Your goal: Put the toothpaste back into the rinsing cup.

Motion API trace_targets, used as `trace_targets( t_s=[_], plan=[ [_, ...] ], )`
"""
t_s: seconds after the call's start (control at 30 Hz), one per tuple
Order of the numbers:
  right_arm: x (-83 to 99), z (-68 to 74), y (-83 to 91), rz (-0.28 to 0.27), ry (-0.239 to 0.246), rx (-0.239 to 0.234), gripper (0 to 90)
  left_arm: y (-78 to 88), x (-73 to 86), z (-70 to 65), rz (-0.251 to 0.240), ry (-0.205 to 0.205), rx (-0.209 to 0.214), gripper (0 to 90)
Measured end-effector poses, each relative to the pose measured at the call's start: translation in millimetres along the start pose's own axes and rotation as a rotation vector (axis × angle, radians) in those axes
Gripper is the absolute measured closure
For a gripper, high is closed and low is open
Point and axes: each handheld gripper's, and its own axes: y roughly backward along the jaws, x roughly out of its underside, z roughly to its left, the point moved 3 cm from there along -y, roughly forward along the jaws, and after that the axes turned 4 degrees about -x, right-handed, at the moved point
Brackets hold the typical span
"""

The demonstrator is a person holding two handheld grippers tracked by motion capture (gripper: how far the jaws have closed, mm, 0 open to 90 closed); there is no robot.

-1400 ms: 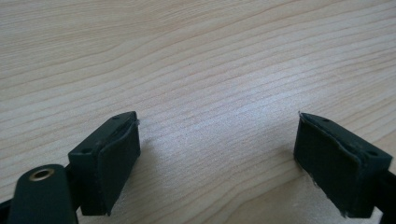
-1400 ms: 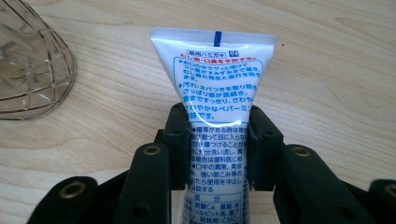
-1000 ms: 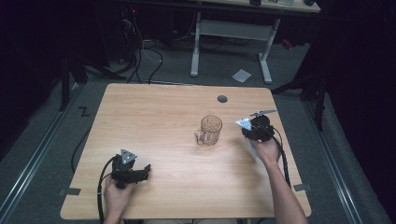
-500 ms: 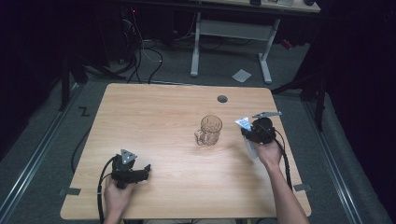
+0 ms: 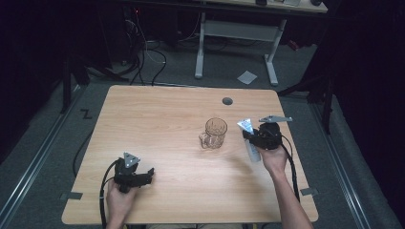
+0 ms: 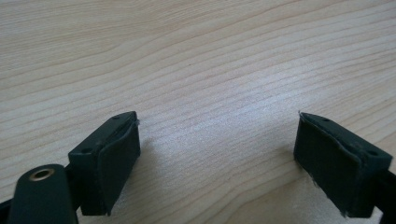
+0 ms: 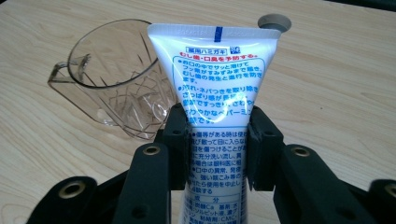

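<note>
A white toothpaste tube (image 7: 217, 74) with blue print stands pinched between the pads of my right gripper (image 7: 218, 144), crimped end pointing away. In the high view the tube (image 5: 249, 138) sits just right of a clear cut-glass mug (image 5: 214, 132) with its handle toward the near left, and my right gripper (image 5: 253, 139) is shut on the tube. The mug (image 7: 116, 77) lies behind and left of the tube in the right gripper view. My left gripper (image 5: 145, 175) rests low at the table's near left, jaws wide apart (image 6: 217, 158) over bare wood.
A light wooden table (image 5: 157, 114) carries a round grey cable grommet (image 5: 227, 101) near its far edge. A white desk frame (image 5: 239, 33) and cables stand on the dark floor beyond. A paper scrap (image 5: 247, 77) lies on that floor.
My right gripper has carried the tube a little left, toward the mug, and lifted it slightly. The left gripper has stayed put.
</note>
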Motion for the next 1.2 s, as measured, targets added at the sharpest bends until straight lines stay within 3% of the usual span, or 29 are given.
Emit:
trace_targets(
  t_s=[0.43, 1.03, 1.2],
  plan=[
    [-4.7, 18.9, 10.7, -0.054, 0.045, -0.044, 66.2, -0.1, -0.1, -0.1, 0.0, 0.001, -0.001, 14.8],
    [-12.7, 32.7, 18.4, -0.12, 0.043, -0.105, 66.1, 0.0, -0.1, -0.2, 0.0, 0.002, -0.001, 14.8],
    [-16.0, 42.1, 14.6, -0.103, 0.086, -0.117, 66.1, 0.0, -0.1, -0.1, 0.0, 0.001, -0.001, 14.8]
  ],
)
